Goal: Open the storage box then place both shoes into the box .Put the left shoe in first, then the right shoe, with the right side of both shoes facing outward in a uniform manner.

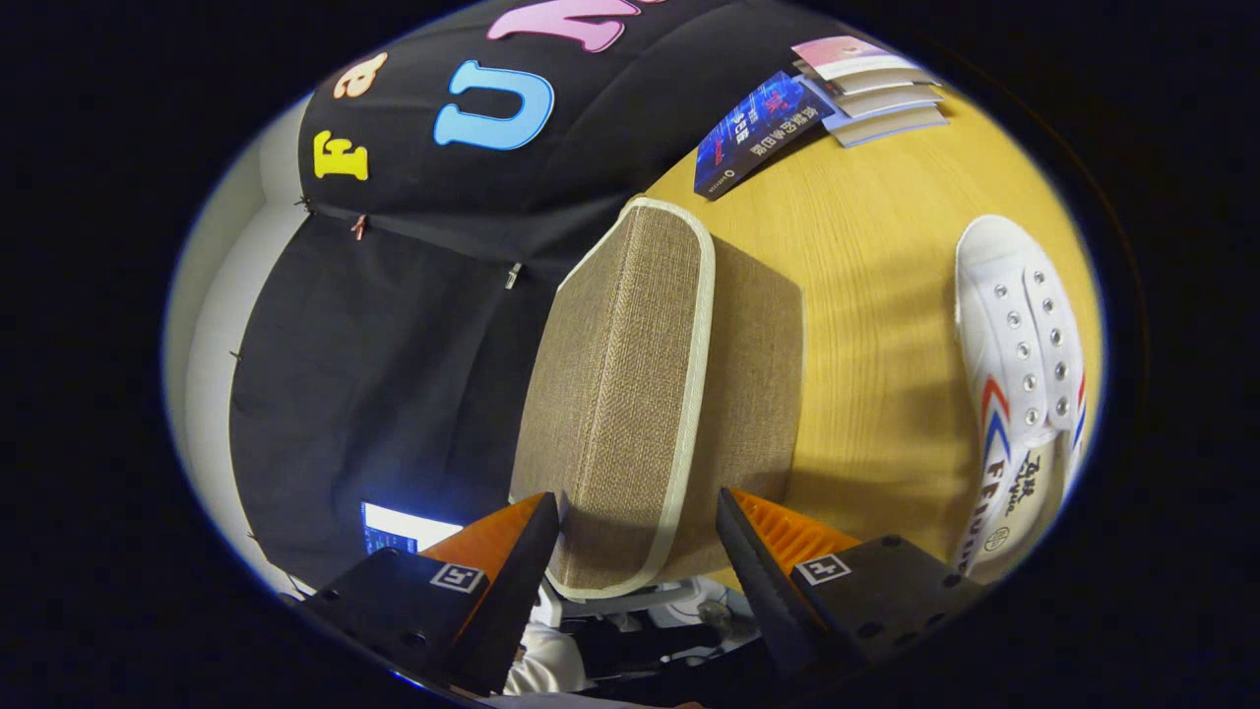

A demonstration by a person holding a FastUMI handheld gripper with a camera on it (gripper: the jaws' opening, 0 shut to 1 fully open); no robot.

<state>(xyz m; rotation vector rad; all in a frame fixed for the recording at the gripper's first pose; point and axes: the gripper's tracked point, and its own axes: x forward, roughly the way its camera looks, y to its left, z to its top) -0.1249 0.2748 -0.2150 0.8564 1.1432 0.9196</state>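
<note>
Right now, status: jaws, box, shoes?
Gripper jaws open, straddling the storage box near end. Lid looks closed. One white shoe on the table, beside the box. Books beyond.

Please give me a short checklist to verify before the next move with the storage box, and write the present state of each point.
1. Gripper jaws apart, one on each side of the box edge: ok.
2. Jaws pressing on the storage box: cannot tell; small gaps seem to remain.
3. Box lid open: not ok; the fabric box with its pale trim looks closed.
4. A shoe ready: ok; one white shoe lies on the wooden table beside the box.
5. Second shoe located: cannot tell.
6. Books away from the box: ok; they lie beyond it, apart.
</note>
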